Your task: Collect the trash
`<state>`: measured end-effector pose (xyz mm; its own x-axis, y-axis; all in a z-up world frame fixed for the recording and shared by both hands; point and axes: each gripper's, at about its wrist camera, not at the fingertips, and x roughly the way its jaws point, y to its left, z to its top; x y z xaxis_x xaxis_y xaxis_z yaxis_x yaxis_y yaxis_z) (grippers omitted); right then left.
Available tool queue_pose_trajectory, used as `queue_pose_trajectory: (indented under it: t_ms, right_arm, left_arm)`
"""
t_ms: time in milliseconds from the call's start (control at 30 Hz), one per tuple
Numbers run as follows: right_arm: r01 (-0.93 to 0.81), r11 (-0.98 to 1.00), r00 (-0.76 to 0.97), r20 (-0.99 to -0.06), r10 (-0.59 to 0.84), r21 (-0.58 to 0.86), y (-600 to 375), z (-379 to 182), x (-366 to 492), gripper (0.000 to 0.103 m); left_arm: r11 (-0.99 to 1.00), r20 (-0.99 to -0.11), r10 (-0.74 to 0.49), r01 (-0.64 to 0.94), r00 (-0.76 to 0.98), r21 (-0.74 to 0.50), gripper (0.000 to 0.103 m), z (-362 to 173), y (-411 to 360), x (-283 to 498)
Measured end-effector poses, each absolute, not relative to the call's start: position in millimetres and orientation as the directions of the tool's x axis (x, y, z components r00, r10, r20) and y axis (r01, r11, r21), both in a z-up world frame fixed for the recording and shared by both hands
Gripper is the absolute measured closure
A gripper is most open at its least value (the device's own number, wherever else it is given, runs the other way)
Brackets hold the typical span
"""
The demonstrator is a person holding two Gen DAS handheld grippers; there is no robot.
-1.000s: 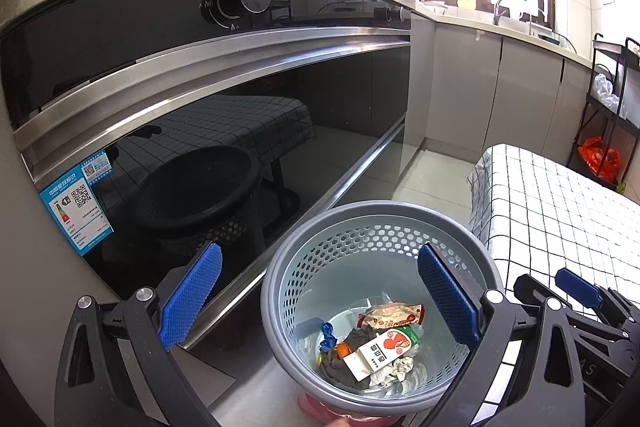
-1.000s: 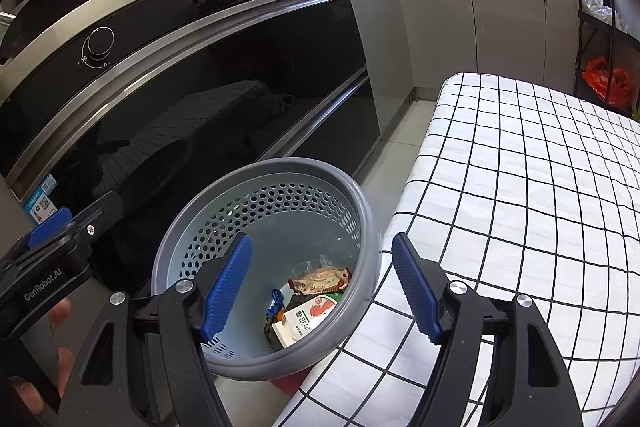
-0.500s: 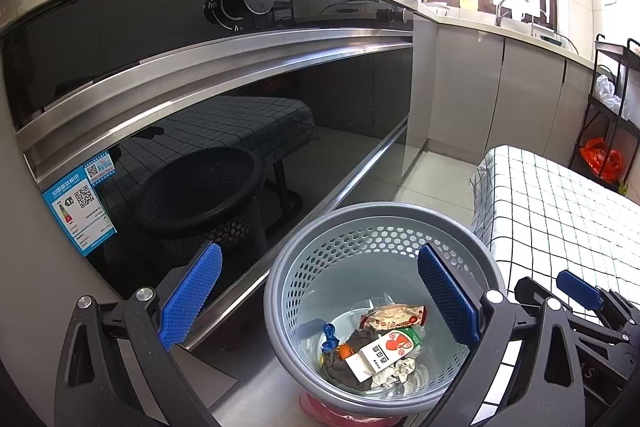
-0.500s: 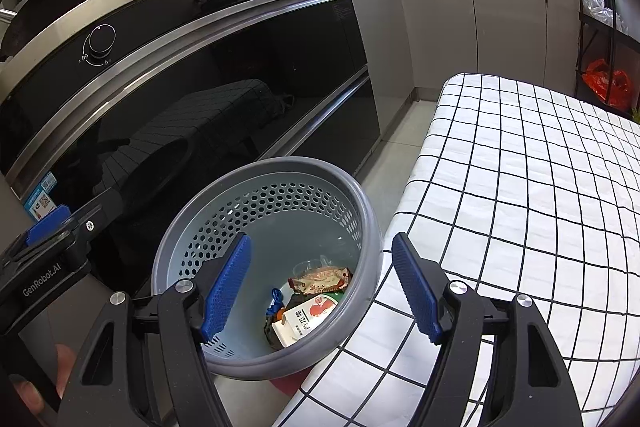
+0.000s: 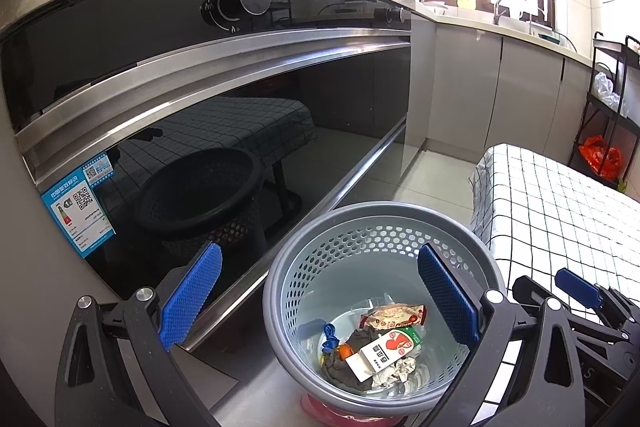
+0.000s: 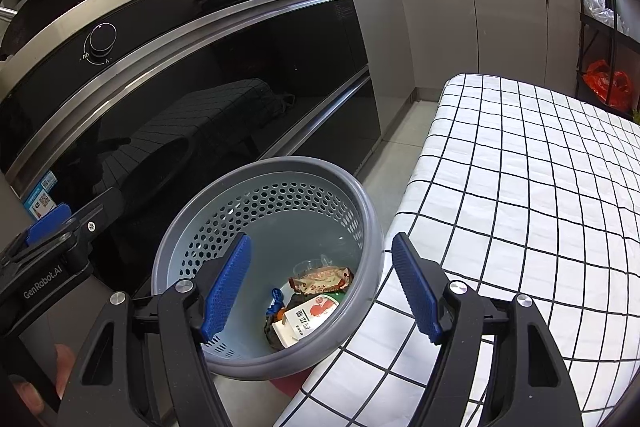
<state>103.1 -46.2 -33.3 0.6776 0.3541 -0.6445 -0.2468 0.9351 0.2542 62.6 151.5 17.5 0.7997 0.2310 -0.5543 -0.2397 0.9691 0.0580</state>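
Beside the checked surface [image 6: 520, 187], the grey basket [image 5: 280, 291] holds the trash [image 5: 380, 347] at its bottom. Both the left tongs [image 5: 320, 299] and the right tongs [image 6: 320, 287] hover above it, spread apart and empty, probably because the collecting is finished.

Your two handheld grippers: black frames, blue pads.
Your left gripper [image 5: 318, 295] and right gripper [image 6: 321, 285] carry dimpled blue pads [image 6: 226, 287], silver screws [image 6: 184, 285], white "GenRobot.AI" lettering [image 6: 42, 287]; bare fingers [image 6: 64, 367] show.
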Motion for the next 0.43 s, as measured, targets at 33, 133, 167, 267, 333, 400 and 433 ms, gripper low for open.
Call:
queue_pose_trajectory:
  t_ms: [33, 133, 167, 267, 333, 400, 433]
  right_arm:
    - [-0.247, 0.935, 0.677, -0.645, 0.354, 0.254, -46.3, -33.4, 103.1, 0.034]
    - [-0.247, 0.935, 0.677, -0.645, 0.354, 0.254, -46.3, -33.4, 103.0, 0.033]
    - [-0.247, 0.935, 0.677, -0.645, 0.354, 0.254, -46.3, -33.3, 103.0, 0.033]
    - [-0.249, 0.935, 0.678, -0.644, 0.354, 0.253, -45.9, -33.5, 103.2, 0.033]
    - [-0.249, 0.935, 0.677, -0.645, 0.354, 0.252, -44.9, -34.0, 103.5, 0.033]
    - [-0.249, 0.935, 0.678, -0.644, 0.354, 0.252, -44.8, -34.0, 103.5, 0.033]
    - [-0.248, 0.935, 0.678, -0.644, 0.354, 0.253, -44.9, -34.1, 103.6, 0.033]
  left_arm:
    - [0.969, -0.553, 0.233, -0.239, 0.8, 0.061, 0.006, 17.6, 151.2, 61.9]
    - [0.969, -0.55, 0.233, -0.236, 0.802, 0.066, 0.006, 17.8, 150.5, 61.4]
    - [0.969, -0.55, 0.233, -0.237, 0.802, 0.066, 0.006, 17.8, 150.5, 61.1]
    - [0.969, -0.55, 0.232, -0.238, 0.802, 0.062, 0.006, 18.4, 151.3, 61.3]
    - [0.969, -0.554, 0.231, -0.239, 0.8, 0.059, 0.006, 18.2, 152.1, 61.7]
    - [0.969, -0.557, 0.23, -0.239, 0.798, 0.058, 0.006, 17.9, 152.3, 62.2]
    - [0.969, -0.557, 0.229, -0.238, 0.798, 0.058, 0.006, 17.9, 152.4, 62.0]
